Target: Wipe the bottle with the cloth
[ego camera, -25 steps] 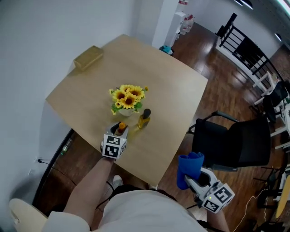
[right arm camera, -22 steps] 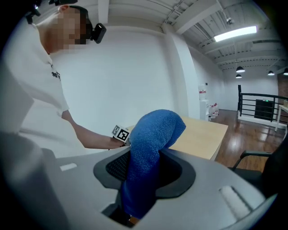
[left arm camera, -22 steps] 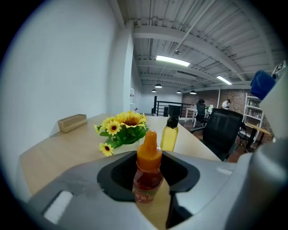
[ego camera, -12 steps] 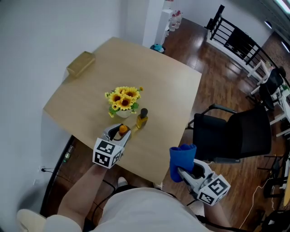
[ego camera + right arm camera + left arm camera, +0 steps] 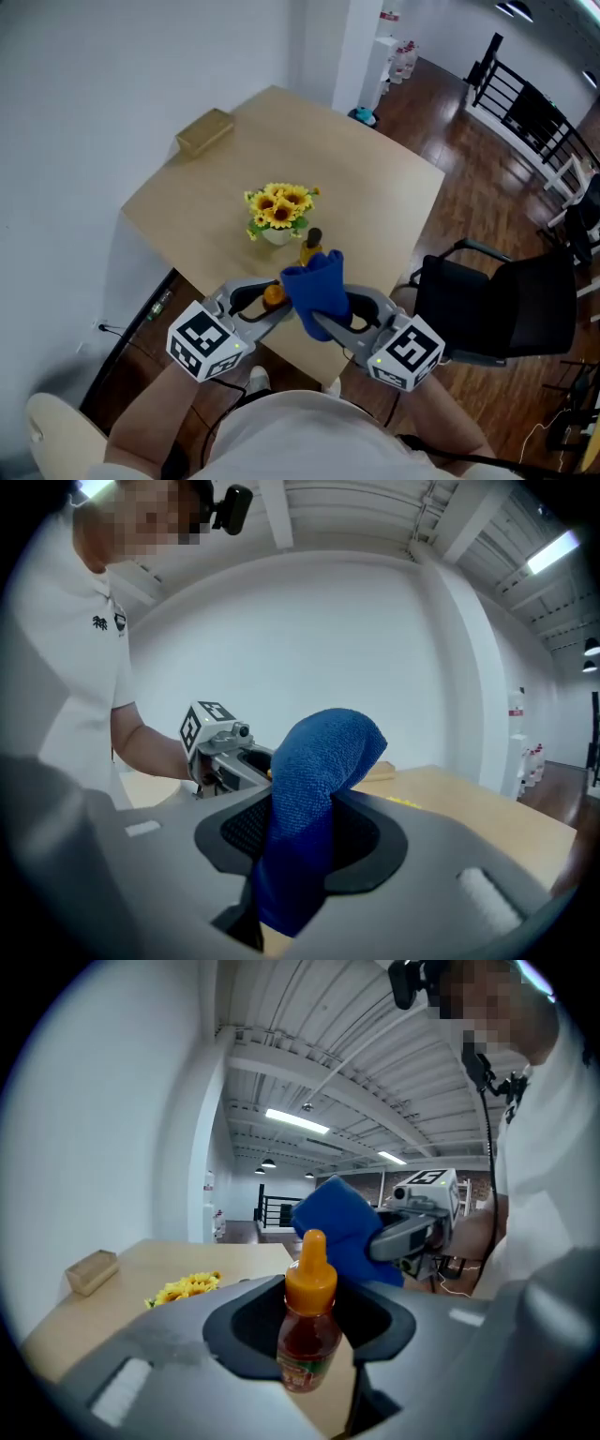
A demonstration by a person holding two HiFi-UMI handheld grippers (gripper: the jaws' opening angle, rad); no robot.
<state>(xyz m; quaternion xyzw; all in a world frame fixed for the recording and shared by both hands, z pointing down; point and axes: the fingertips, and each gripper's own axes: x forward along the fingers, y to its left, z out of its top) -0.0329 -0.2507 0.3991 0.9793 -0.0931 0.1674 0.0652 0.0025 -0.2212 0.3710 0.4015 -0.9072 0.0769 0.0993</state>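
Holding the bottle [image 5: 309,1321] and the cloth [image 5: 314,284] together over the desk's [image 5: 375,202] near edge.
The left tongs [image 5: 266,303] are clamping the orange-capped bottle upright; the right tongs [image 5: 325,317] are pinching the blue cloth, which is bulging out just right of the cap, perhaps touching it. Sunflowers [image 5: 279,206] are standing farther back on the desk.

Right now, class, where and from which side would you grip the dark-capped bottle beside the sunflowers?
I'd grip the dark-capped bottle round its body below the cap, coming in from the side away from the sunflowers. It stands upright on the table, and the flowers crowd its other side.
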